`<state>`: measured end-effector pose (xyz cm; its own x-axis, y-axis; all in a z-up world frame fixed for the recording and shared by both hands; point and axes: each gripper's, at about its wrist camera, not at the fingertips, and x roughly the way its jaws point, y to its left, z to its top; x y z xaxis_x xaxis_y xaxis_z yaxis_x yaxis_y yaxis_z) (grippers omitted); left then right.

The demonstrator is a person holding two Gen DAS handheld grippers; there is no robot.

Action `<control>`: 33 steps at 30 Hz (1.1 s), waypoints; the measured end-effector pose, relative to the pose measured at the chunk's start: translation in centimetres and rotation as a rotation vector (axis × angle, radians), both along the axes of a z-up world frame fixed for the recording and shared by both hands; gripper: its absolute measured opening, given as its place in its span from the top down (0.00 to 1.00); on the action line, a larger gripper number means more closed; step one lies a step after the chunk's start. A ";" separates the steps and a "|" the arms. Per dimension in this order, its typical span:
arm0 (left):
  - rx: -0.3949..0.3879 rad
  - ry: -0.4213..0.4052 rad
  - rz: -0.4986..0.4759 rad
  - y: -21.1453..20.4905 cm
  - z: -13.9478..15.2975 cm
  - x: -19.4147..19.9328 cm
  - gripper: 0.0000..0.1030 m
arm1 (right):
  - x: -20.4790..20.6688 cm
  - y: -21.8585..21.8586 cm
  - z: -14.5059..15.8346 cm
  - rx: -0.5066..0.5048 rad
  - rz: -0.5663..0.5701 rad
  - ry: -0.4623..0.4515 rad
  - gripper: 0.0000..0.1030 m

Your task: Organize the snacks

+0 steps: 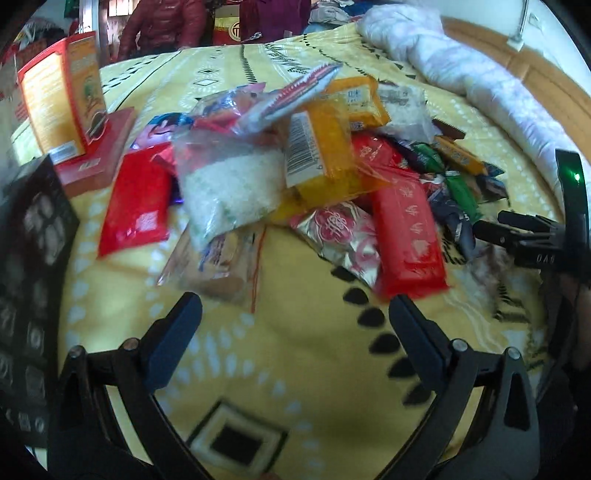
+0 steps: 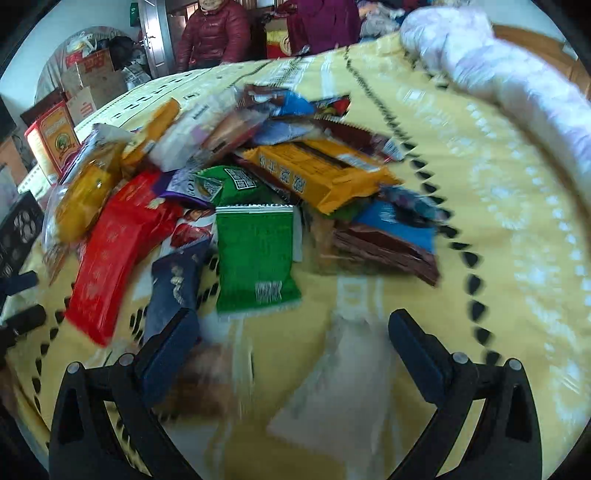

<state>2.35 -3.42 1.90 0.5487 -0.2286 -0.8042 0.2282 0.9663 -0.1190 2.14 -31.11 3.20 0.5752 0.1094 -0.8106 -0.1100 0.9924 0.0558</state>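
Down low, nearest of all, the left hand-held gripper (image 1: 295, 317) hangs with its jaws spread wide and nothing between them, only the yellow patterned blanket (image 1: 303, 387) of the bed beneath. The right hand-held gripper (image 2: 291, 332) is just as wide apart and grips nothing, though a pale, blurred packet (image 2: 343, 387) lies on the blanket between its fingers, not pressed by either pad.

Just beyond both sits the snack pile (image 1: 295, 177), heaped in the middle of the bed. On the pile's near edge lie a long red packet (image 1: 406, 236), a green packet (image 2: 255, 254) and a navy one (image 2: 177, 280) beside it. Higher in the pile rest a clear bag of white grains (image 1: 229, 188) and an orange packet (image 1: 321, 147); a flat orange bar packet (image 2: 317, 173) lies toward the far side.

Left of the pile stand an upright orange-and-red carton (image 1: 62, 103) and a dark box (image 1: 33, 258). Behind the pile, a rolled white quilt (image 1: 461, 74) runs along the bed's far right edge, and two people in padded jackets (image 2: 214, 33) stand past the bed's end.
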 end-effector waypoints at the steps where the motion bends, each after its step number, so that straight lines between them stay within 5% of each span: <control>1: 0.002 0.007 0.005 -0.1 -0.4 0.2 0.01 | 0.5 -0.4 -0.5 0.026 0.001 0.002 0.00; 8: 0.068 -0.015 0.027 -0.8 -1.5 0.6 0.00 | 1.1 -0.8 -1.8 0.003 -0.016 -0.022 0.00; 33: 0.073 -0.027 0.026 -0.7 -1.8 0.3 0.00 | 1.1 -0.4 -1.6 0.002 -0.018 -0.020 0.00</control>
<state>2.70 -4.11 0.09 0.5755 -0.1552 -0.8030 0.2046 0.9779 -0.0424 3.28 -31.49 1.57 0.5929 0.1004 -0.7990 -0.0936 0.9941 0.0555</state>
